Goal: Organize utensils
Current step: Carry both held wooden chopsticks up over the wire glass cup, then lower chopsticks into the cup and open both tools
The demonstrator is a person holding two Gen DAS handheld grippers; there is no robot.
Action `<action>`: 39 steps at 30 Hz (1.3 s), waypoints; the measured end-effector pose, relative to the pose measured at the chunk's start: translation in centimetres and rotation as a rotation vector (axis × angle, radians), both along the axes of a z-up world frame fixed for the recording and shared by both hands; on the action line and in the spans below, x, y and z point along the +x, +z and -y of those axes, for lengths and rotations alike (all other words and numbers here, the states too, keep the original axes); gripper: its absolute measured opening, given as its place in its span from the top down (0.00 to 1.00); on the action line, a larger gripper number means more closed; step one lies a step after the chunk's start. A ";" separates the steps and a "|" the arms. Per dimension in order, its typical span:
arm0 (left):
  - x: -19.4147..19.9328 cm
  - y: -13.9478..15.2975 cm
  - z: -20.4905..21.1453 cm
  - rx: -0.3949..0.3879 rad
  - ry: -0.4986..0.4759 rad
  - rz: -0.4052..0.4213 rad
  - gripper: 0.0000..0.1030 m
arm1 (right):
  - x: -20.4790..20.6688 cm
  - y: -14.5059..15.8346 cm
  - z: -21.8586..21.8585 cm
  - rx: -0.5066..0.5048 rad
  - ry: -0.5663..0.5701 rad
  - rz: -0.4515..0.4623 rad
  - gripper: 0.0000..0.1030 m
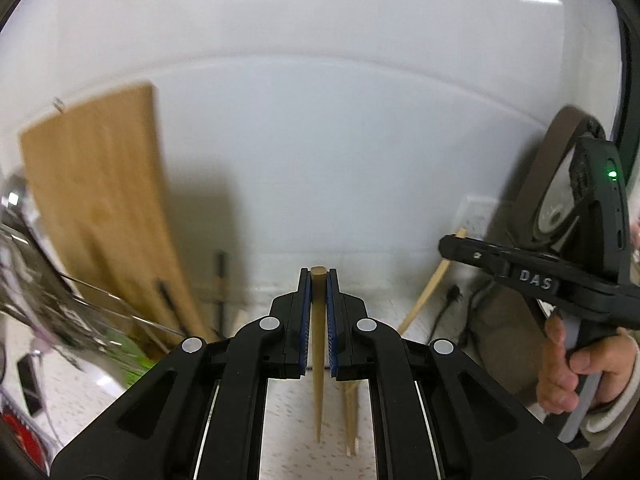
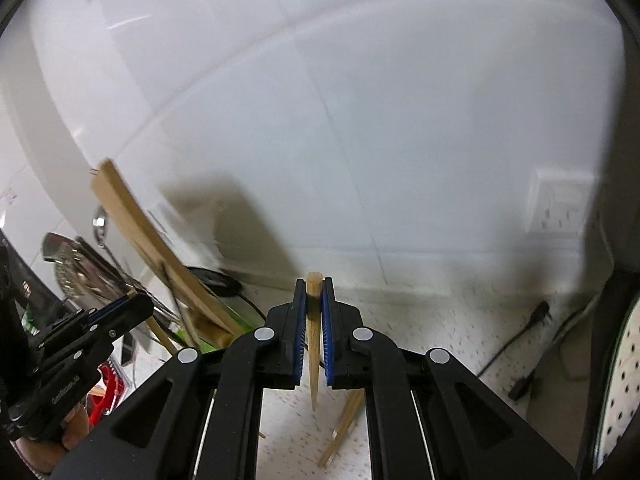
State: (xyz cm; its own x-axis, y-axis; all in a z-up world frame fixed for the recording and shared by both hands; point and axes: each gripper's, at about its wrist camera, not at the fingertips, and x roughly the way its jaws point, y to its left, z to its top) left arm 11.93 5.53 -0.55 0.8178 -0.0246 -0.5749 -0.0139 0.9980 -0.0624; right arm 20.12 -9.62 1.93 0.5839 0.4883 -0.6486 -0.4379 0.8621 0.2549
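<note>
Aloft — one chopstick [image 1: 319,344] per gripper [image 1: 319,280]

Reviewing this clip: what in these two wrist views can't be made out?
- Left wrist view: wire rack contents, motion-blurred and cut by the left edge.
- Left wrist view: chopsticks on the counter, partly hidden behind the left gripper.
- Right wrist view: where the held chopstick will go; no holder is identifiable.

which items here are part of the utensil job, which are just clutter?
Job:
- chopstick clamped in left tongs
- chopstick clamped in right tongs
- loose chopsticks on counter

Clutter:
- cutting board leaning on wall
- wall socket
- black cable
- red item
</note>
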 end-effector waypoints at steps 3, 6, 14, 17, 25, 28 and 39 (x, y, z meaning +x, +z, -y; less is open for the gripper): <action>-1.8 2.0 -1.2 0.018 0.039 0.067 0.94 | -1.1 2.1 -1.5 0.027 0.054 0.036 0.96; -3.2 3.9 -2.6 0.033 0.078 0.127 0.94 | -2.0 3.8 -3.1 0.041 0.103 0.070 0.96; -5.7 8.2 -5.3 0.043 0.144 0.258 0.94 | -2.4 6.9 -6.0 0.102 0.193 0.105 0.96; -5.9 8.9 -5.6 0.078 0.159 0.290 0.94 | -2.2 7.3 -7.2 0.114 0.218 0.116 0.96; -4.0 6.5 -7.1 0.089 0.195 0.238 0.94 | -1.2 5.0 -10.7 0.106 0.252 0.074 0.96; -3.5 4.7 -7.6 0.069 0.209 0.215 0.94 | -0.9 3.4 -11.8 0.090 0.260 0.050 0.96; -2.8 -0.4 -8.3 0.053 0.224 0.163 0.94 | -0.2 -1.4 -13.6 0.059 0.276 0.004 0.96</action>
